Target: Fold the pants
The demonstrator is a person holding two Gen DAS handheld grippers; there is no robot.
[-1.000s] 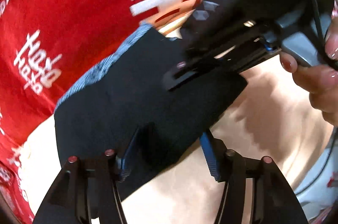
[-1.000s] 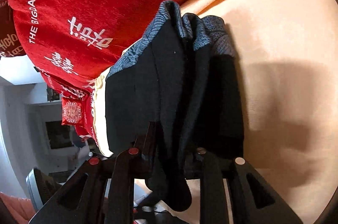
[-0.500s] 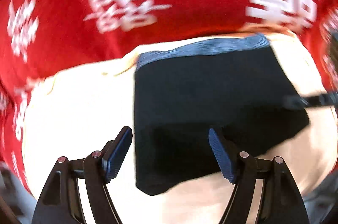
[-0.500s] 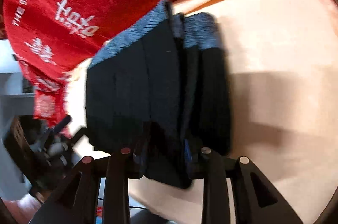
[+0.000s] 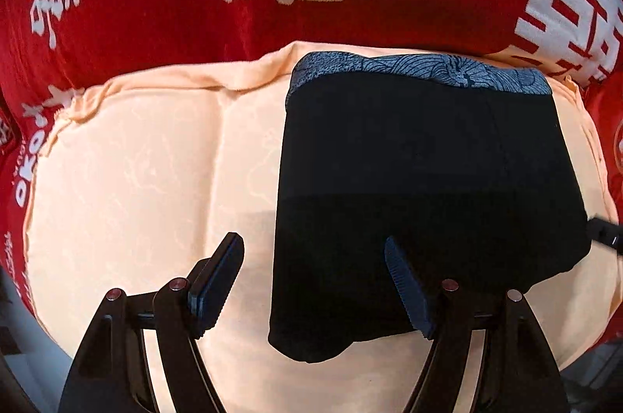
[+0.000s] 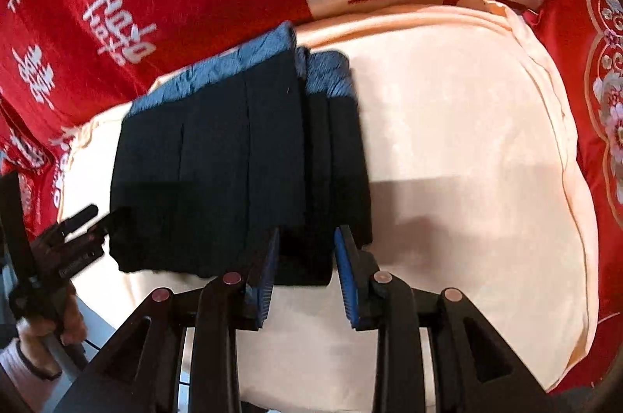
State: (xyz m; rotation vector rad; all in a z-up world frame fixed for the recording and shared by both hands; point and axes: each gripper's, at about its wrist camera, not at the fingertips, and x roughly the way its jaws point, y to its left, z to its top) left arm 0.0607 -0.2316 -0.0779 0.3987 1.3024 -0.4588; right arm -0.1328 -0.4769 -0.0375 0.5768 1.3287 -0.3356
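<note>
Since black fabric pants with grey patterned waistband [image 5: 420, 187] lie folded flat on peach cushion [image 5: 148, 179], left claw [image 5: 313, 286] held spread, empty; right claw [image 6: 305, 271] parted around hem, nothing pinched.

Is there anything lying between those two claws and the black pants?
Nothing visible. The left claw is open right over the edge of the folded pants, and the right claw is open at their near end on the peach cushion.
</note>
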